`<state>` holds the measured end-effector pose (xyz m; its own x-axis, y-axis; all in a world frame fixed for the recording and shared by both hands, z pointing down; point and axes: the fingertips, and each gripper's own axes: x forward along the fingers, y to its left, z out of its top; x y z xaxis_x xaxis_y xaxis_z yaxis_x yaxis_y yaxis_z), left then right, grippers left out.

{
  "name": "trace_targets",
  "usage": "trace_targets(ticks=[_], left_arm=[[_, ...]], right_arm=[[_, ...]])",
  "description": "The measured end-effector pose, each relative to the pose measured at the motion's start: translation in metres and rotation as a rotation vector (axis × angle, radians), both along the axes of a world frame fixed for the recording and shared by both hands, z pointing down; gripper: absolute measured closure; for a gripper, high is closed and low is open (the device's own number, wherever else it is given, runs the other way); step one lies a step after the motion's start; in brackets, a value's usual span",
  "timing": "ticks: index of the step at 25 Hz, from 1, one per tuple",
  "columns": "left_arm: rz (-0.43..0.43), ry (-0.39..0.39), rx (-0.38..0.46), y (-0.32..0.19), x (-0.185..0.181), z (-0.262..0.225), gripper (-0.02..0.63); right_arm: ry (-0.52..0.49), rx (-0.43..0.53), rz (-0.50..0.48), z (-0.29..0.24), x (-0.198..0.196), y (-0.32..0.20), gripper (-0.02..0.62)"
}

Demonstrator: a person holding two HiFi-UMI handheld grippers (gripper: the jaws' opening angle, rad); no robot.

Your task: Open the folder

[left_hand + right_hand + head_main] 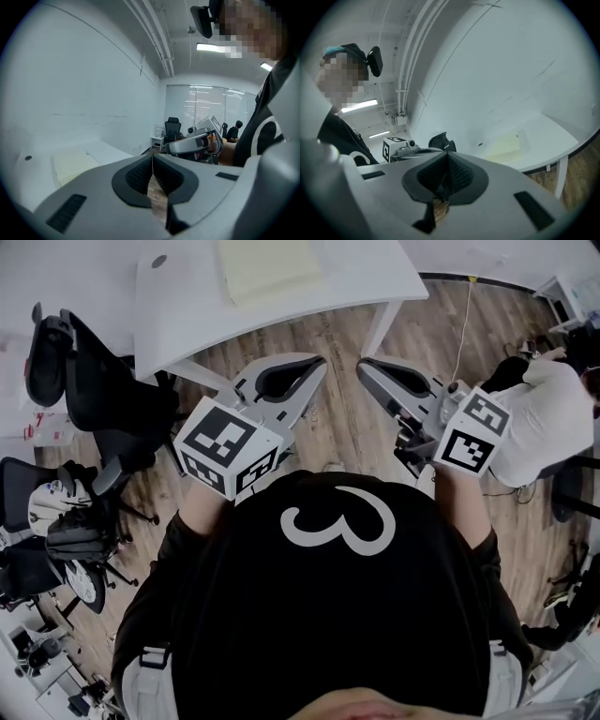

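Yellow folder [270, 268] (lying flat), white table [375, 279]

Pale yellow folder [267, 268] lies flat on white table [187, 296].

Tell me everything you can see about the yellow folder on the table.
The folder is a pale yellow rectangle, thin, probably paper or plastic, lying flat and closed on the white table; the head view cuts off its far edge. Nothing touches it. The left claw and right claw are shut, empty, short of the table.
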<state>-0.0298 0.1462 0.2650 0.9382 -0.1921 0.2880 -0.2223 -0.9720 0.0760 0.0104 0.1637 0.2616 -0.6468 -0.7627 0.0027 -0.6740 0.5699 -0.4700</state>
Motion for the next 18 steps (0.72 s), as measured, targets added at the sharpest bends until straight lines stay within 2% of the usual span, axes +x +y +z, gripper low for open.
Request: trace_targets(ticks=[5,13,18], left_arm=[[-0.036,0.006,-0.017,-0.028,0.018,0.001,0.589],[-0.047,-0.037,-0.024,-0.07,0.037,0.02,0.589],[-0.063,-0.065,-0.034,-0.117,0.048,0.027,0.589]], right_arm=[[0.004,-0.015,-0.004,0.0,0.021,-0.021,0.571],[-0.021,-0.055,-0.006,0.014,0.043,-0.062,0.571],[-0.031,-0.082,-0.008,0.019,0.054,-0.105,0.571]])
